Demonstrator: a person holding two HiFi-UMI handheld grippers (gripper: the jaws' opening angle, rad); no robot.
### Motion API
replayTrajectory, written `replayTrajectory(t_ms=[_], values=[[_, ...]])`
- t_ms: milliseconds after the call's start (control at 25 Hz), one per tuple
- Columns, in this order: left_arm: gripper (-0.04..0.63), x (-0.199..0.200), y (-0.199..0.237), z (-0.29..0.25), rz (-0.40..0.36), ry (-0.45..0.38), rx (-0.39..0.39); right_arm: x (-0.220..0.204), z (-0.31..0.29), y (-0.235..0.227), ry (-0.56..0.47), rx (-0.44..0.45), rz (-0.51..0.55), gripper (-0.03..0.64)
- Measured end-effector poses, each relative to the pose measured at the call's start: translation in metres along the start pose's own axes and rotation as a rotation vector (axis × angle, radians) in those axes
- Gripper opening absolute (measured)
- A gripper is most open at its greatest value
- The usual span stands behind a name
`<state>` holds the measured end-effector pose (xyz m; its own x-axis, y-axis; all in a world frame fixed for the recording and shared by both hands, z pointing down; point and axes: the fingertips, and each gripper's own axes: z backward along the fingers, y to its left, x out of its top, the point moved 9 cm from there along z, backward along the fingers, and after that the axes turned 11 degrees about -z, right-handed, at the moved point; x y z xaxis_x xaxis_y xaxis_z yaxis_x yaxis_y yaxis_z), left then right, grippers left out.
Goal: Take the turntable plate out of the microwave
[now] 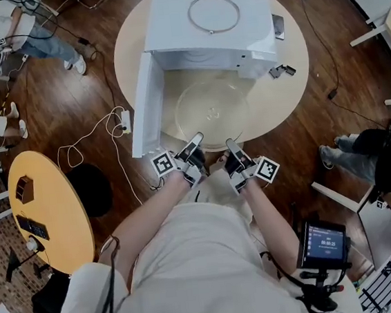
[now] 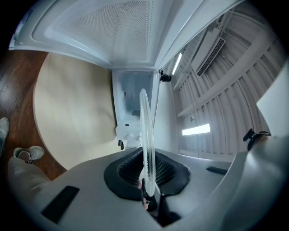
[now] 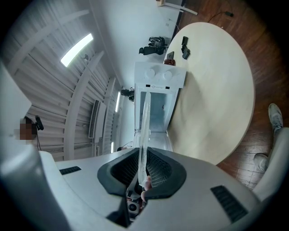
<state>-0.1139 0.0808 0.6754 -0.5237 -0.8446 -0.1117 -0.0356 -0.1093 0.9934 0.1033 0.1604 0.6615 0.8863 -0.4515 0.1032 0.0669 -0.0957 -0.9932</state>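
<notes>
The left gripper [image 2: 148,191] clamped the glass plate [image 2: 146,131] edge-on, the open microwave [image 2: 133,97] at twelve o'clock, the round table [image 2: 72,117] at nine.

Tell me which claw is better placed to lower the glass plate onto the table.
Probably the right claw: both grip the plate at its near rim, but the open microwave door stands beside the left claw.

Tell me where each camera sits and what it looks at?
Head view: on the person's head, looking down at the microwave and turntable plate; both arms show.
Left gripper view: on the left gripper, facing the microwave; its jaws pinch the plate.
Right gripper view: on the right gripper, same.
Shared: plate edge, microwave.
</notes>
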Motion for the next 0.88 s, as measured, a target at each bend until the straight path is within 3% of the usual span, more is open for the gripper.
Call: replayTrajectory(t_ms=[440,600,880], values=[[0.034,0.003,-0.004,0.002,0.000,-0.007,-0.016,-0.003,-0.002,-0.001,0.008,0.009,-0.016,0.046],[0.034,0.009,-0.015,0.006,-0.016,-0.010,-0.041,-0.006,-0.008,0.006,0.062,0.047,-0.011,0.046],[0.034,0.023,-0.028,0.012,-0.051,-0.002,-0.076,-0.004,-0.024,0.022,0.188,0.082,0.102,0.048]])
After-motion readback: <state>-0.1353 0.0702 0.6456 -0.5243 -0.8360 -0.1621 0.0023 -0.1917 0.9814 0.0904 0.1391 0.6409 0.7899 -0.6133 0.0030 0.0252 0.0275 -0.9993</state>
